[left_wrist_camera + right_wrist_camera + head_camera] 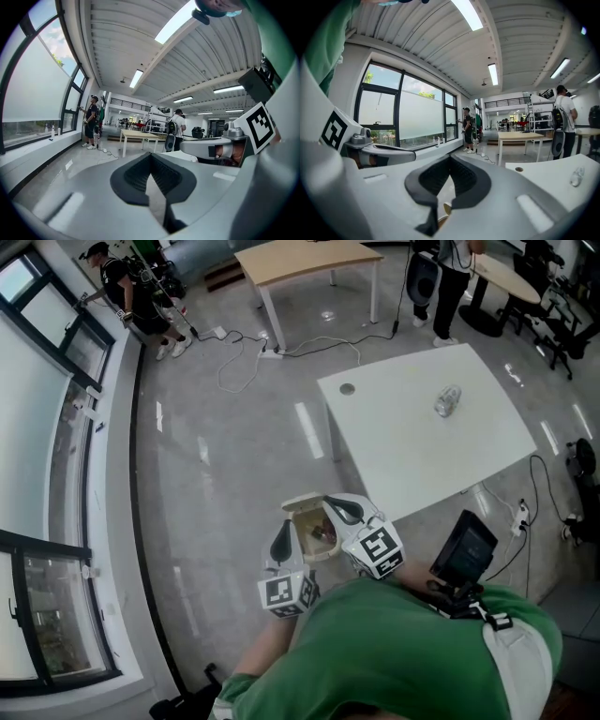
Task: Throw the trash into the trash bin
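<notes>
A crumpled clear plastic bottle (448, 401) lies on the white table (412, 460); in the right gripper view the bottle (576, 177) shows far to the right. A small beige open-topped bin (302, 513) sits low in front of me with something brown inside. My left gripper (281, 543) is at the bin's left side and my right gripper (344, 511) at its right side, both held close to my body. Each is shut with nothing between the pads. In the right gripper view a scrap of beige (447, 208) shows below the shut jaws.
A wooden table (300, 263) stands at the back, with cables (244, 343) on the grey floor near it. One person (141, 292) stands by the window wall on the left, another (450, 282) behind the white table. A black device (464, 549) hangs at my right.
</notes>
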Available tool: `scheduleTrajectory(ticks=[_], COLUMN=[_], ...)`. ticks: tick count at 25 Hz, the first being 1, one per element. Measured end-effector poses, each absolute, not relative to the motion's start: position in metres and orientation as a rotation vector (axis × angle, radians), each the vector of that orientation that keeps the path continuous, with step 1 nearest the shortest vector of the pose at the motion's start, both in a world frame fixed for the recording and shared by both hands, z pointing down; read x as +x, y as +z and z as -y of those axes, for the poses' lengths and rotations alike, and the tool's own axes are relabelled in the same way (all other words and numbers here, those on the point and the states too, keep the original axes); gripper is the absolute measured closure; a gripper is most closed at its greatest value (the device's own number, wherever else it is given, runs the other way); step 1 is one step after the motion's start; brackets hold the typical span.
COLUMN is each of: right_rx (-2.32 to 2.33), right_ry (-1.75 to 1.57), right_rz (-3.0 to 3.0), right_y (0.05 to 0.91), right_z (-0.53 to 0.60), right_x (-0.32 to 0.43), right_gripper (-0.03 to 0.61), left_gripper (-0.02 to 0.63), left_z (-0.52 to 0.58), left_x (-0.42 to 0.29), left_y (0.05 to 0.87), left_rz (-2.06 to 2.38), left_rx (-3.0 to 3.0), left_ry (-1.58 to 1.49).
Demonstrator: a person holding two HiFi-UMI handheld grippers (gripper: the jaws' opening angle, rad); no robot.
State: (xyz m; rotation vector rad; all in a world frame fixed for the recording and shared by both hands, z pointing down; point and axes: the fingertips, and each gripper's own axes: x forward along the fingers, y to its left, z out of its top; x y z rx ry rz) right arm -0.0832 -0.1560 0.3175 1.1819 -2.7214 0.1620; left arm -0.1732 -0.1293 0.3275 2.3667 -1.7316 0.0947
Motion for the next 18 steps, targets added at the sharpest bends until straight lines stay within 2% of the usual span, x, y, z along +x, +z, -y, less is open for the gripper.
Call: scheduleTrajectory(ticks=[18], right_rx=[1.224], right_ry=[0.109], right_rz=[2.717], right_y=[0.301], right_z=[0.147], right_x=[-0.087], right_gripper=[0.575], left_gripper=[0.607], left_z=[0.126], left_x=[-0.169], left_y=[0.318], left_rz=[1.681], left_rx=[2.420], left_ry=[0.062])
